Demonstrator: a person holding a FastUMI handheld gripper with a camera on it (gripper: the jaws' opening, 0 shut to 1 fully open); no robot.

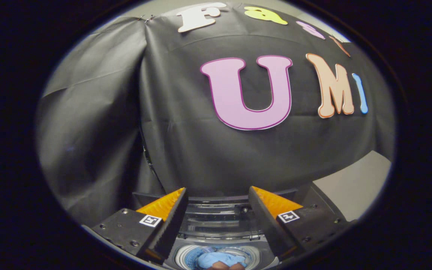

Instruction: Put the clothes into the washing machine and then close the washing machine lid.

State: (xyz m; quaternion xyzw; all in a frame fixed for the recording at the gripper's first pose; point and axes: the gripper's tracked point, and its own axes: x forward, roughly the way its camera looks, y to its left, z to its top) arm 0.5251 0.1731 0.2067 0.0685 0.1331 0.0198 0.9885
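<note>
The gripper (218, 202) hung over the open top-loading grey washing machine (216, 219), its jaws spread apart and holding nothing. Between and below them, light blue crumpled clothes (219, 258) lay inside the round drum.

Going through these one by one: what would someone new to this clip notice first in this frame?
The gripper stands out first: its fingers are spread wide apart with nothing between them. Below and between them sits the washing machine with its lid open, and blue clothes lie inside its drum. Beyond the machine hangs the black cloth wall of the booth.
</note>
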